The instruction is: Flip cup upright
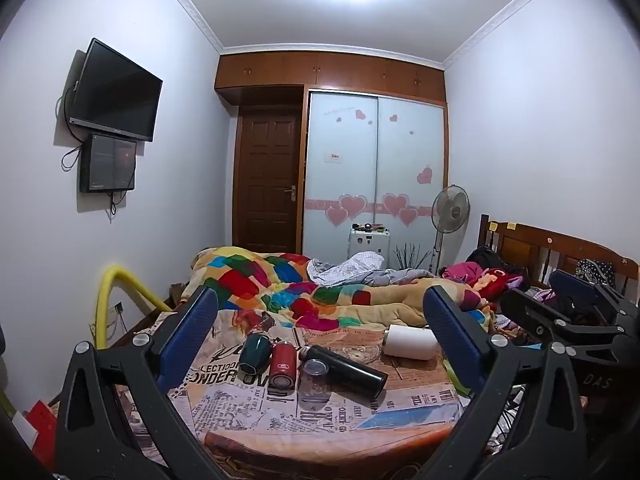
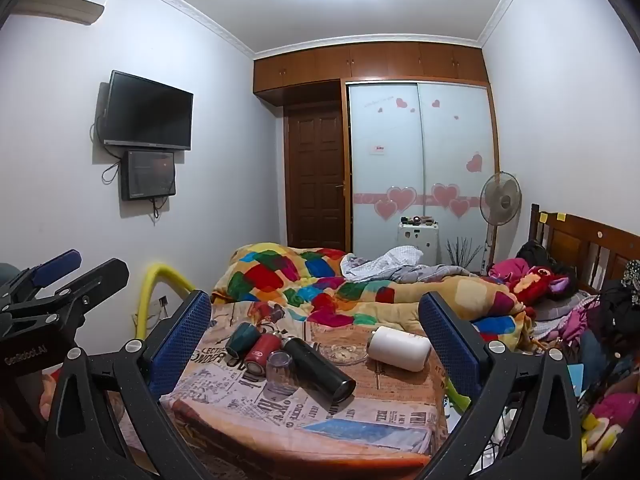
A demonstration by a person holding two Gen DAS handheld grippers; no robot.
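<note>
Several cups lie on a newsprint-patterned table (image 1: 320, 412): a dark green cup (image 1: 253, 353), a red flask (image 1: 283, 365), a long black flask (image 1: 344, 368) and a white cup (image 1: 409, 342), all on their sides. A clear glass (image 1: 314, 380) stands mouth down. All show in the right wrist view too: green cup (image 2: 242, 340), red flask (image 2: 262, 352), black flask (image 2: 318, 368), white cup (image 2: 398, 347), glass (image 2: 280, 368). My left gripper (image 1: 320, 344) and right gripper (image 2: 316, 344) are open and empty, held short of the cups.
A clear glass dish (image 2: 340, 352) sits behind the black flask. A bed with a colourful quilt (image 1: 304, 292) lies beyond the table. A yellow tube (image 1: 108, 300) arches at left. A standing fan (image 1: 450, 210) is by the wardrobe.
</note>
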